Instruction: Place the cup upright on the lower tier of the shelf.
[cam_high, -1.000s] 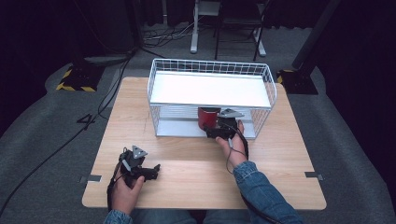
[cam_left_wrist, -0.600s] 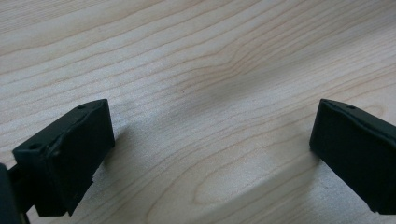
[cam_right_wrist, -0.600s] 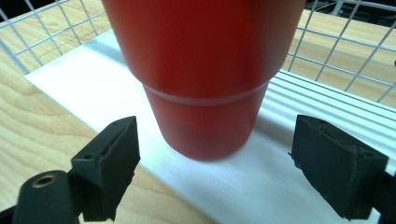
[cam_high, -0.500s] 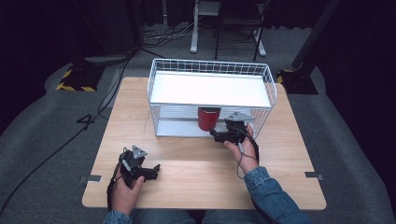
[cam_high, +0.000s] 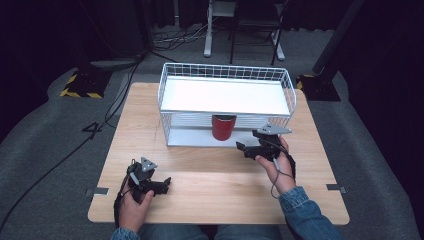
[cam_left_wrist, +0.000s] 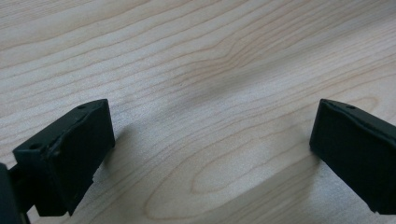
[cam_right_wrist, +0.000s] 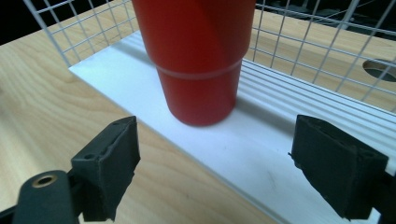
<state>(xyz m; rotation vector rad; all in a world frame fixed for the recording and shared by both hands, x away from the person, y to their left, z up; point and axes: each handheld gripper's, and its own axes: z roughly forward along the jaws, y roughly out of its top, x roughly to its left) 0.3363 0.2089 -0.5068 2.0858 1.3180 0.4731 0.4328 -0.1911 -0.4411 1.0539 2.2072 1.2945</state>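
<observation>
Red cup: its top is cut off on the rack's lower shelf. We see right gripper released just before it, left gripper released over bare table.

No legible text, label, brand, number or sign found in any view. Red cup: plain surface, no print. White wire rack: no marking on its shelves. Wooden table: bare grain only. Black-and-yellow hazard striping noted on a base on the floor at far left of the high view; a pattern, not lettering.
</observation>
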